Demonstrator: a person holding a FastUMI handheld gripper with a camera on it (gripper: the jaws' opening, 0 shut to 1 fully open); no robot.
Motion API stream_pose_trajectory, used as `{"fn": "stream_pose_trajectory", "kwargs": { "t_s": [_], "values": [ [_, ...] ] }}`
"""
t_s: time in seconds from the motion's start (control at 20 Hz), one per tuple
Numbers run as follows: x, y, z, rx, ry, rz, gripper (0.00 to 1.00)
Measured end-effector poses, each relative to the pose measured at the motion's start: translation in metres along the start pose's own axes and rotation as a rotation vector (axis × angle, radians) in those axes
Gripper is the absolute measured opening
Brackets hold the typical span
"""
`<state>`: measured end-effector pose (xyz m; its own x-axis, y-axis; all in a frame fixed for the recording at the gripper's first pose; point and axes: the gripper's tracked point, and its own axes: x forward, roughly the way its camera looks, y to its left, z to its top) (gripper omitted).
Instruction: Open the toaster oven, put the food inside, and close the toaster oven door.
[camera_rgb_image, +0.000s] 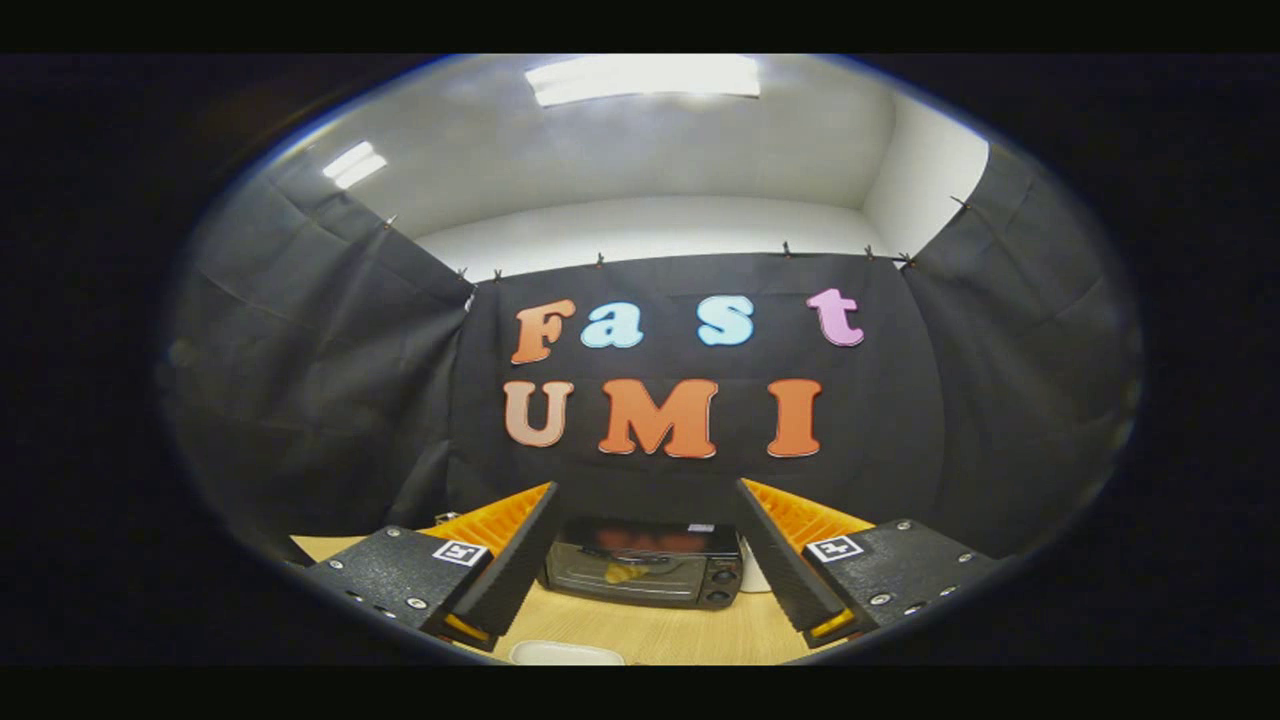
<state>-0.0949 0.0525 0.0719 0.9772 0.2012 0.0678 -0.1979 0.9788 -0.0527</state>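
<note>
Hand-held gripper (645, 565) fingers spread wide apart, gripping nothing, raised above the wooden tabletop (650, 632). Left finger (515, 565) near left. Toaster oven (645, 565) sits between and beyond the fingers, far on the tabletop against the booth wall, door closed, knobs on its right side. White object (752, 570) just right of oven, partly hidden. Right finger (785, 560) near right. White dish edge (565, 653) nearest, between fingers.
</note>
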Motion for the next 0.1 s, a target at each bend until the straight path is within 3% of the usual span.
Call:
{"fn": "stream_pose_trajectory", "kwargs": {
  "t_s": [0.1],
  "values": [
    [0.002,-0.0023,-0.0011,0.009,0.0,-0.003,1.0]
  ]
}}
